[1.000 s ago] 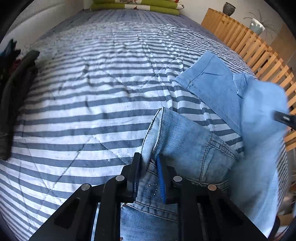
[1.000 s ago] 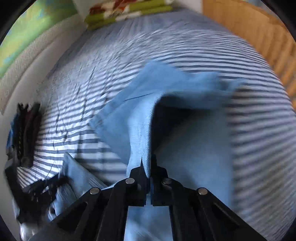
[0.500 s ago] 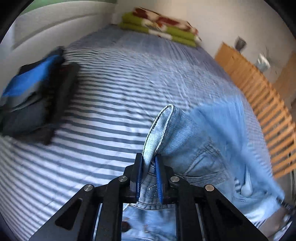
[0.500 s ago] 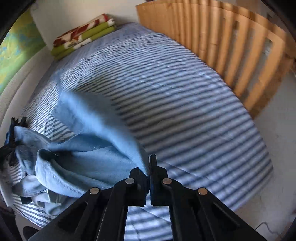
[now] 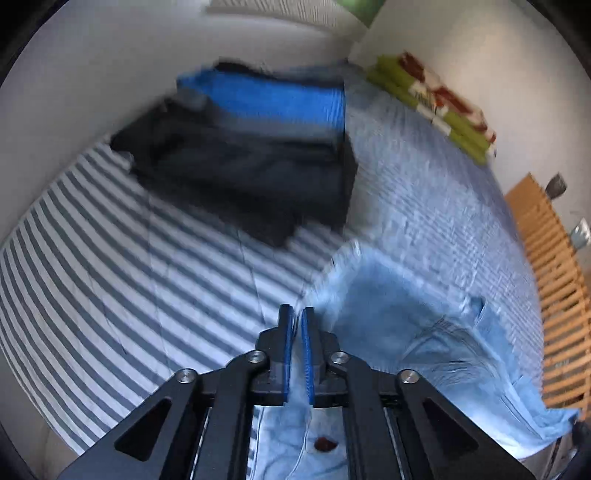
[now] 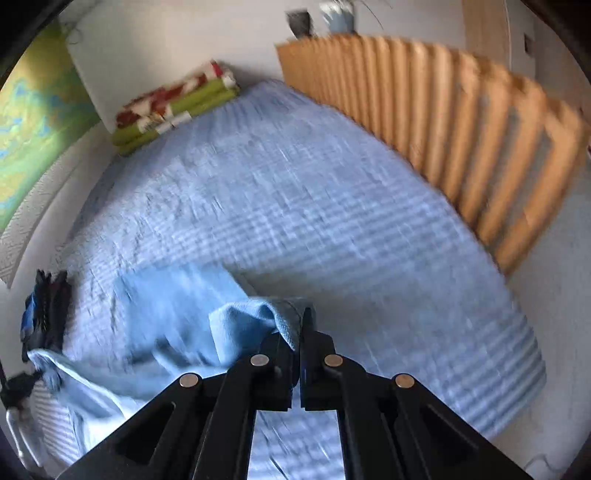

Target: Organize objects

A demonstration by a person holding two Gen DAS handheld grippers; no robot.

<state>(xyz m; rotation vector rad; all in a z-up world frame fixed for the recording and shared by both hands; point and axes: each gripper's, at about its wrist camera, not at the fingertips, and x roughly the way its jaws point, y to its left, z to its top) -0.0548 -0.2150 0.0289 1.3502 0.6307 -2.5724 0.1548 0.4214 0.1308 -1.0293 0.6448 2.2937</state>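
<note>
Both grippers were clamped on the light-blue jeans (image 5: 424,332): L gripper (image 5: 298,314) probably at the waistband, though blur hid the pinch; R gripper (image 6: 297,325) on a bunched fold. Jeans hung over the striped bedspread (image 5: 129,277), near a dark folded clothes stack (image 5: 258,147).

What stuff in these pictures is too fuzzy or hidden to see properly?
- Left wrist view: the dark clothes pile is smeared by motion blur, so the separate garments cannot be told apart.
- Left wrist view: the jeans run under the left tool; the grip spot is hidden.
- Right wrist view: the jeans' far end is cut off at the left edge.
- Right wrist view: the pots above the wooden slats are blurred.
</note>
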